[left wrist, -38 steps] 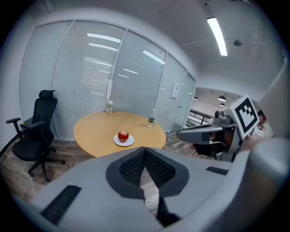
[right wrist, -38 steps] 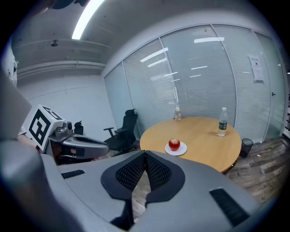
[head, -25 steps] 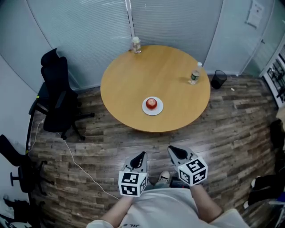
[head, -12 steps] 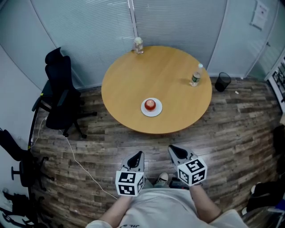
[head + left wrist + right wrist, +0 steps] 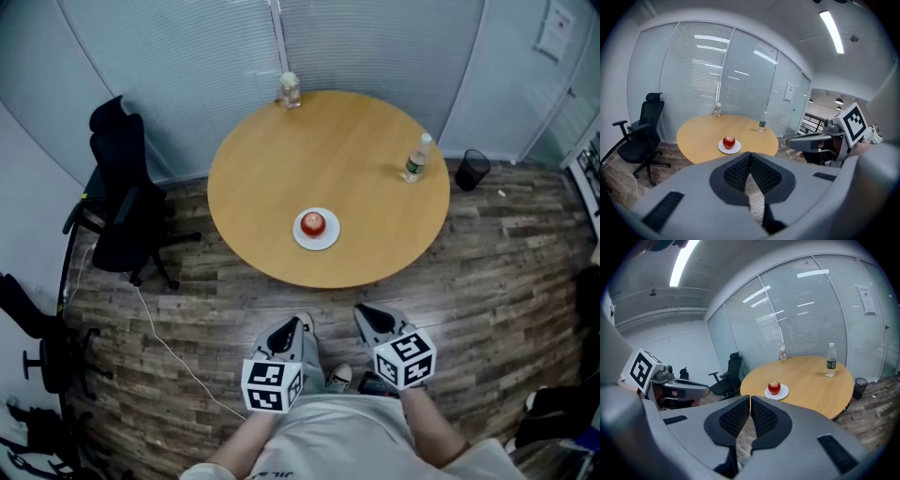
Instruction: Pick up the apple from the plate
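Observation:
A red apple sits on a small white plate near the front edge of a round wooden table. The apple and the plate show ahead in the left gripper view, and the apple on its plate in the right gripper view. My left gripper and right gripper hang side by side over the floor, short of the table, both shut and empty. Neither touches the apple.
A clear plastic bottle stands at the table's right side and a small jar at its far edge. A black office chair stands left of the table, a black bin to the right. A white cable runs across the wooden floor.
The view has drifted a little nearer the table, and the plate with the apple sits slightly left of before. Both grippers stay shut and low in the picture.

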Demonstrator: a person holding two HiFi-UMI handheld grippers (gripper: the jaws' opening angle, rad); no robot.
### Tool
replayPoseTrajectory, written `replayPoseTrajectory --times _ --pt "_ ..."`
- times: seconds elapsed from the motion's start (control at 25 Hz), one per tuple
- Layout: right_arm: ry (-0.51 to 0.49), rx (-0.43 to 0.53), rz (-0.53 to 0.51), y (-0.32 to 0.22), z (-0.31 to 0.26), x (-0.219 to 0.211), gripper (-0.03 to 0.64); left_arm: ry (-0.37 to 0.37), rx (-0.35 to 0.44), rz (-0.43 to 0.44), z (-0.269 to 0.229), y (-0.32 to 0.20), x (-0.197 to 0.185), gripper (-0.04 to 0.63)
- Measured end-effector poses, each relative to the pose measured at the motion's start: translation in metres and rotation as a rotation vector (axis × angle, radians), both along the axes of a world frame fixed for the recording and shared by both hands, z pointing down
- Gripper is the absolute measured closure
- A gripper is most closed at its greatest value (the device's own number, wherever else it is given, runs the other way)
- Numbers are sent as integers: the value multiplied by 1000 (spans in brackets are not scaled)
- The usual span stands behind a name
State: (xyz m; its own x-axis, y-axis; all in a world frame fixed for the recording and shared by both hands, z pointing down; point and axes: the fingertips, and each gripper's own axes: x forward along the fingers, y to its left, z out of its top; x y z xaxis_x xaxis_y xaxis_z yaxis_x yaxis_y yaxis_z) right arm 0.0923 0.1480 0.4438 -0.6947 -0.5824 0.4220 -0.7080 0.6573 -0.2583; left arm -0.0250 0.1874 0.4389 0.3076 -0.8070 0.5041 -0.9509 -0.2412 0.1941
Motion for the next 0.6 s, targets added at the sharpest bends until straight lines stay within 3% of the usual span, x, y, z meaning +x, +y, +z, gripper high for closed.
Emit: replayPoseTrajectory --times 0.6 --pt "39 10 140 -147 -13 -20 584 -6 58 158 -16 -164 -31 592"
